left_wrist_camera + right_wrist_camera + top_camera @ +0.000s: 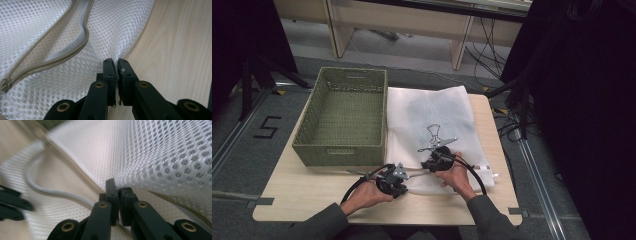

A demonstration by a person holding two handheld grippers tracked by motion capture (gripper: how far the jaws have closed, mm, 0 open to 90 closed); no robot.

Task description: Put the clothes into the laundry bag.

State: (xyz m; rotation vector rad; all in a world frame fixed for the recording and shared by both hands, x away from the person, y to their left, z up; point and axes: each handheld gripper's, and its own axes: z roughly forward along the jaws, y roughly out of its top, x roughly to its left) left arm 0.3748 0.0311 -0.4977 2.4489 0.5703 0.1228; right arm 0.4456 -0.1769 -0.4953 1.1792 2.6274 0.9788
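Both tongs, left (116,65) and right (117,187), clamped on mesh laundry bag (432,117) near edge; bag stretches away toward basket (343,151), left tongs nearer.

A lab-like recording room: floor rails (532,165), black tripod legs (254,75), loose cables (484,47), a taped "5" (266,127).

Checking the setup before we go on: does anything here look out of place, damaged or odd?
Nothing looks damaged or spilled. The white mesh zip bag lies flat beside the empty green woven basket; its zipper gapes open, and both grippers pinch its near edge: left gripper, right gripper.
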